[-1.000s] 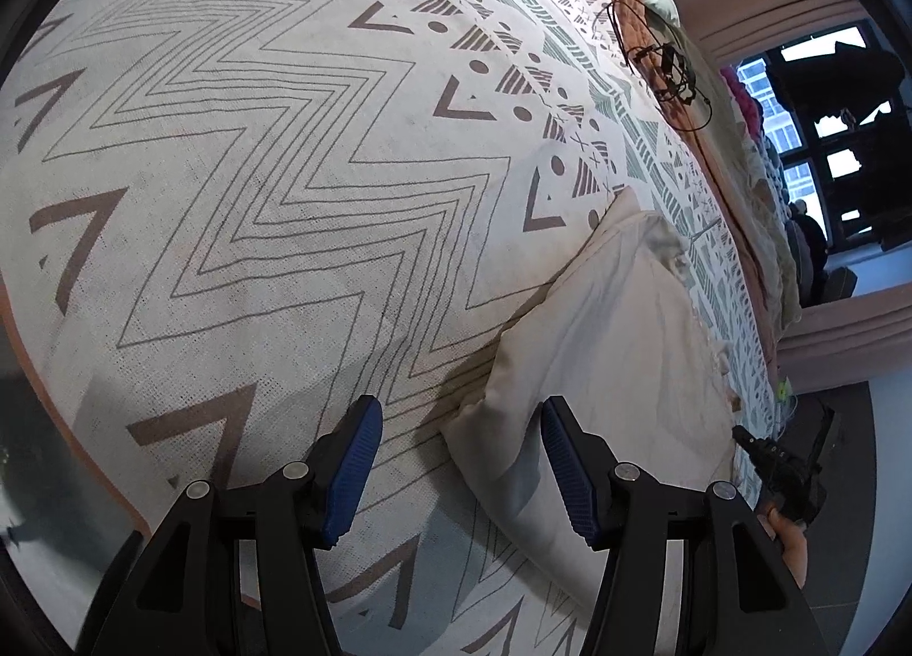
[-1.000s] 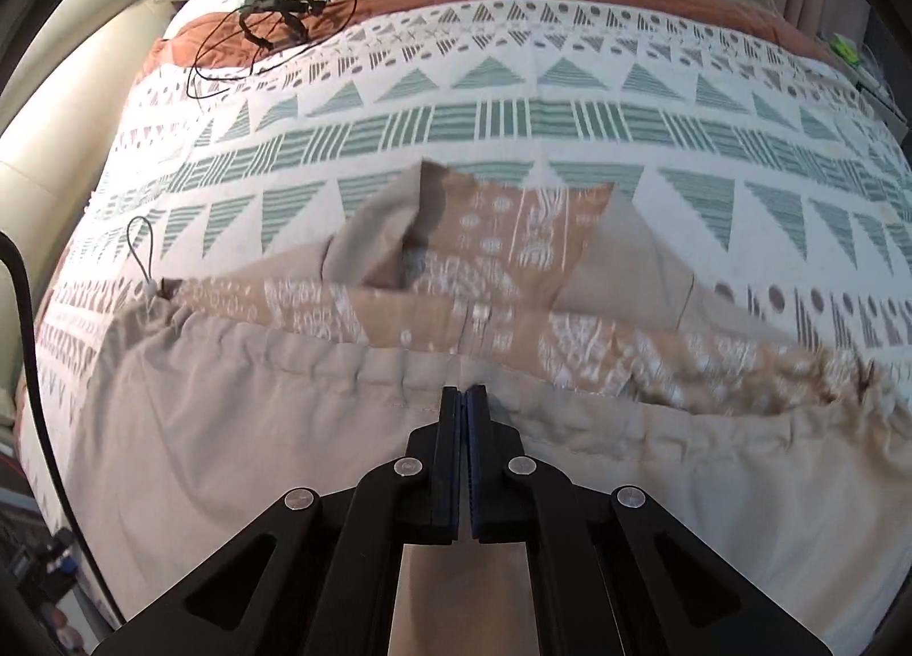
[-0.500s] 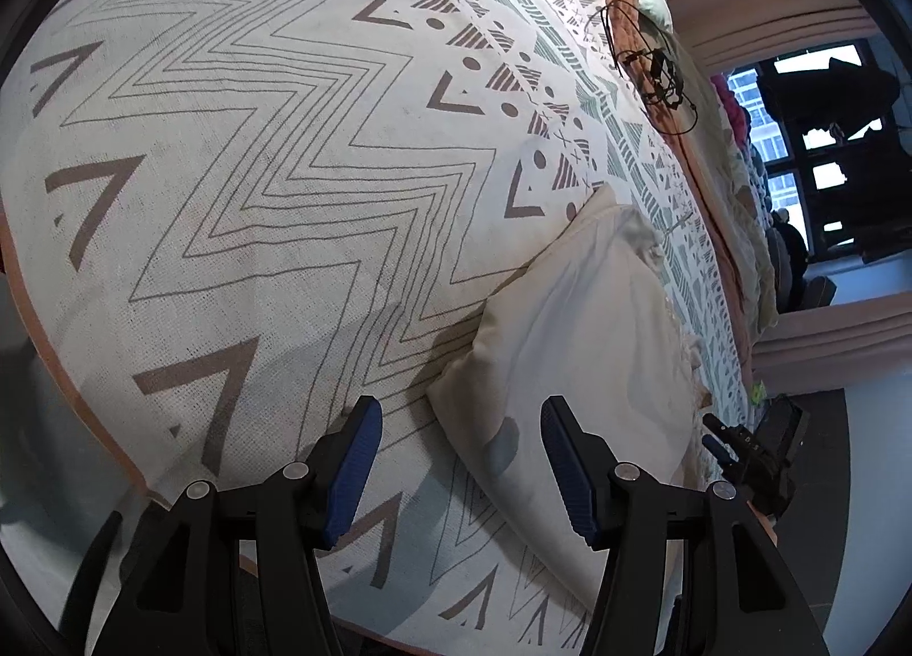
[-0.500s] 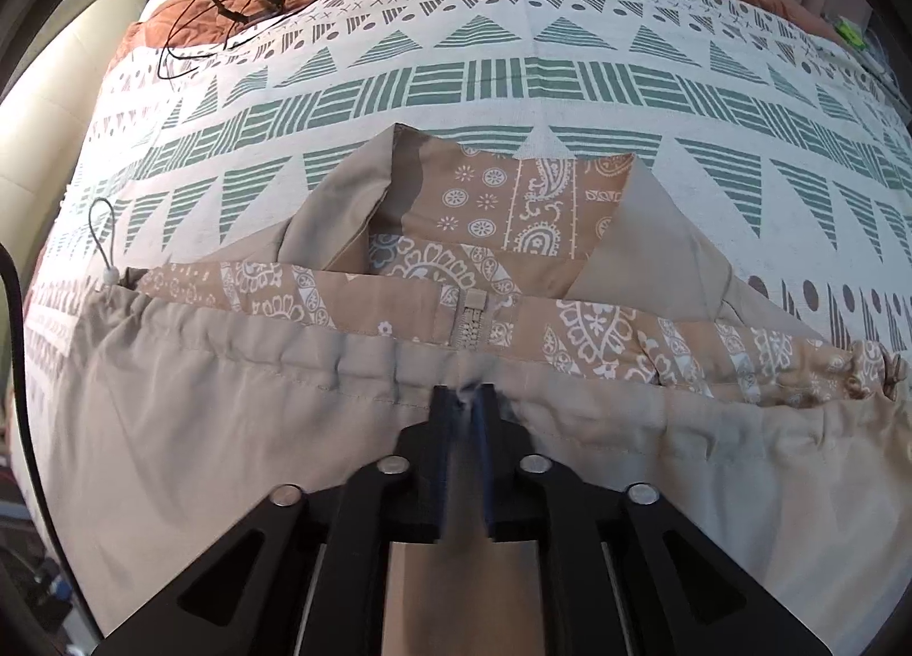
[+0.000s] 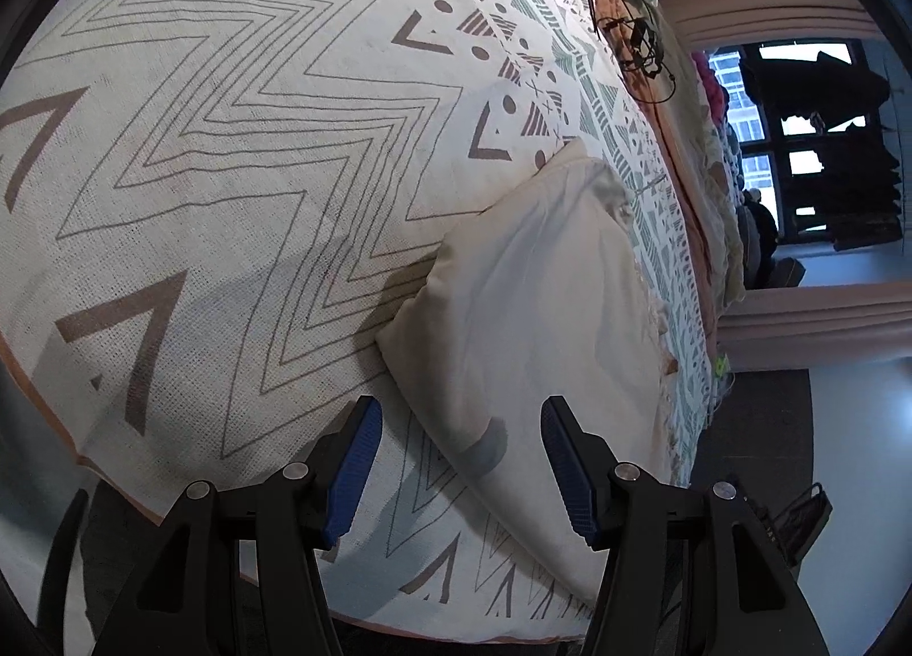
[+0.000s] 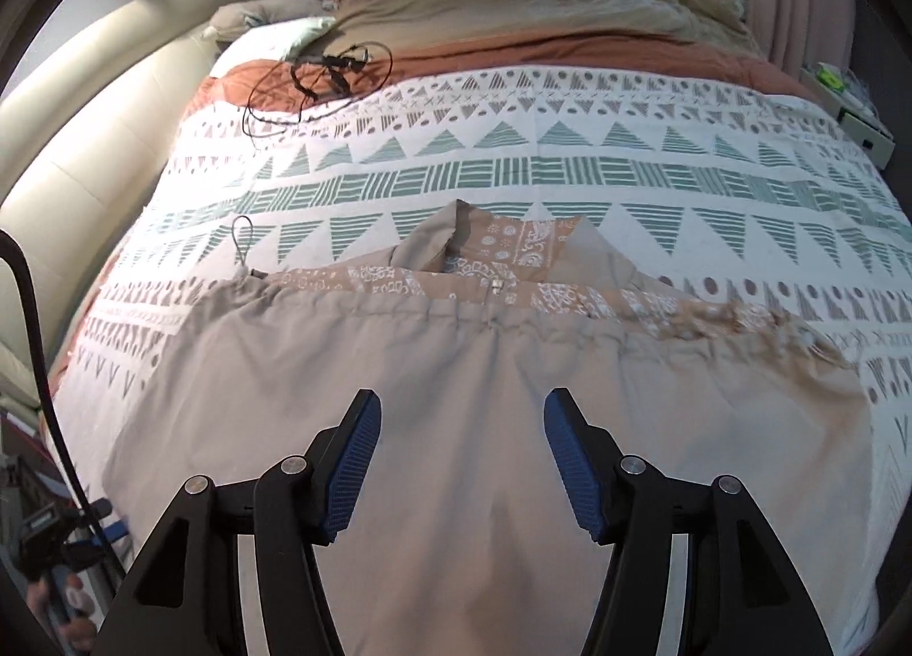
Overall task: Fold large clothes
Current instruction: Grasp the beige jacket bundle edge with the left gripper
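The bed (image 6: 570, 183), under a coarse woven zigzag-and-triangle cover, carried the beige jacket (image 6: 456, 428) spread near its foot edge, paisley lining showing at the collar. Thin and limp, the cloth risked bunching or slipping off that edge if dragged. The right gripper (image 6: 461, 442) was opening, nothing between its jaws; the left gripper (image 5: 459, 451) stood open over the jacket's corner.

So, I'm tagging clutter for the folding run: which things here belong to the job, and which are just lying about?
Part of the job:
- beige garment, spread flat, patterned lining showing at its top edge
- right gripper, fingers opening, nothing between them
- left gripper, open above the garment's corner
- patterned bedspread, the work surface

Just lying about:
- black cable tangle
- pillow
- tan blanket
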{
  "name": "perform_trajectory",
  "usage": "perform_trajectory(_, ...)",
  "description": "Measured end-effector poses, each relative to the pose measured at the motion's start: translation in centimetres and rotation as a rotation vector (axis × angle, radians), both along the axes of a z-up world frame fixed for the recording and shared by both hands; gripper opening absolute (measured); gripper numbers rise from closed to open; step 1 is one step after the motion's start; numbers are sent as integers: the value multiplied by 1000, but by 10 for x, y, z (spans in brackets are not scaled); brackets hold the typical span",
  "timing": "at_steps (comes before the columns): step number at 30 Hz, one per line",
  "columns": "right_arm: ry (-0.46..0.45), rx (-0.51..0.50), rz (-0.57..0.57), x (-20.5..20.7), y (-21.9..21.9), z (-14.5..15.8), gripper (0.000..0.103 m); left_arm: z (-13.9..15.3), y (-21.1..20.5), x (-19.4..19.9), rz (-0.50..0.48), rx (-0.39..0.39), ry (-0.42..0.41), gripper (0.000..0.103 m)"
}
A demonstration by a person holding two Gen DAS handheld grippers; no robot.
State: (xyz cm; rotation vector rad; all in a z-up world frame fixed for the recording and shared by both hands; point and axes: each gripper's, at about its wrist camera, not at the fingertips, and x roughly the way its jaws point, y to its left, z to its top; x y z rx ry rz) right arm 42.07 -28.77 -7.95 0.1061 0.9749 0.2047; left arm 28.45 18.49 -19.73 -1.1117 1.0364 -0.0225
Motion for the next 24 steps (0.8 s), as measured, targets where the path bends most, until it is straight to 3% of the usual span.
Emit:
perform_trajectory(5,7,48,-24,-52,-12,1,60,-6,3,7,2,-11,16,59)
perform_trajectory(12,63,104,-68,-107,-22,-24,60,-12,1,22,-2,-29,38,59)
perform_trajectory(21,117,62,-37,-147,9,-53,53,-18,-3,36,3,-45,65,59)
perform_trajectory(23,122,49,-37,-153,17,-57,50,-19,-3,36,16,-40,69,52)
perform_trajectory(24,126,52,-34,-155,21,-58,50,-20,-3,36,20,-34,80,40)
